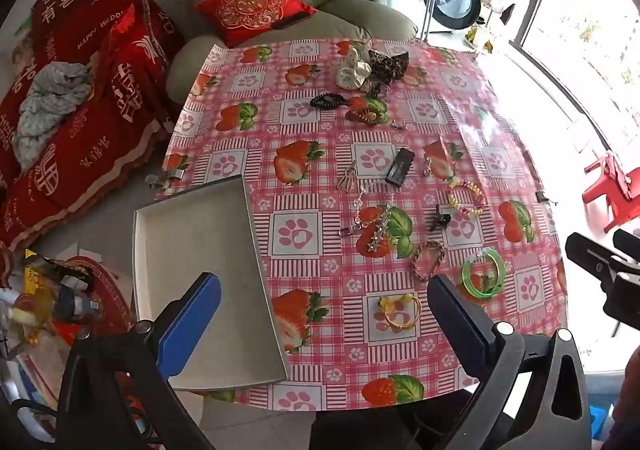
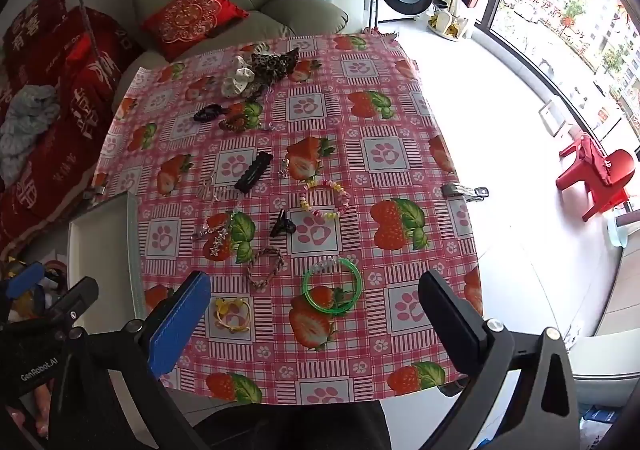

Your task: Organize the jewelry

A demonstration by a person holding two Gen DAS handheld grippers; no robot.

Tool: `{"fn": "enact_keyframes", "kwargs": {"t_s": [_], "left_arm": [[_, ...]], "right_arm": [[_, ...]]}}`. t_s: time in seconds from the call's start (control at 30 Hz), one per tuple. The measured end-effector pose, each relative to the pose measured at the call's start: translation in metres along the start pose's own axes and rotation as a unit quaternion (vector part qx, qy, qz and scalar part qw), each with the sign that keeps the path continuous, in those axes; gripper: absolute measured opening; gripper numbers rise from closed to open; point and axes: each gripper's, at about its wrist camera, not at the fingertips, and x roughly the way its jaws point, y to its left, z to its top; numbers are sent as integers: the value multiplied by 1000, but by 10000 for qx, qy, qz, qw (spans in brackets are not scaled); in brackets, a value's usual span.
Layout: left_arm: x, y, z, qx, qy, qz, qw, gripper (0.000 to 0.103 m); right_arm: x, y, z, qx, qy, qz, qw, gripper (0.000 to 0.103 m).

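Note:
Jewelry lies scattered on a table with a pink strawberry cloth [image 1: 304, 186] [image 2: 400, 186]. A green bangle [image 1: 483, 271] [image 2: 332, 286], a yellow bracelet [image 1: 400, 310] [image 2: 233, 313], a braided bracelet [image 1: 428, 260] [image 2: 265, 265] and a beaded bracelet [image 1: 466, 196] [image 2: 325, 199] lie nearest. A grey tray [image 1: 200, 250] [image 2: 96, 242] sits at the table's left edge, with nothing in it. My left gripper [image 1: 324, 326] is open and empty above the near edge, between tray and yellow bracelet. My right gripper [image 2: 316, 322] is open and empty above the green bangle.
Black hair clips [image 1: 400, 166] [image 2: 254, 166], a star chain [image 1: 376, 226] and scrunchies [image 1: 354, 68] [image 2: 240, 80] lie farther back. A sofa with red cushions [image 1: 252, 6] stands behind and left. A red stool [image 2: 596, 178] stands on the floor at right.

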Motion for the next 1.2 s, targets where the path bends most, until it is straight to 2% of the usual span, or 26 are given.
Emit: {"fn": "enact_keyframes", "kwargs": {"t_s": [0.03, 1.2], "left_arm": [[-1, 0, 0, -4, -2, -2, 10000, 103], [-6, 4, -6, -110, 30, 125, 9999, 103]], "right_arm": [[-11, 2, -7, -21, -165, -22, 9999, 103], [-8, 4, -8, -139, -135, 43, 9998, 103]]}}
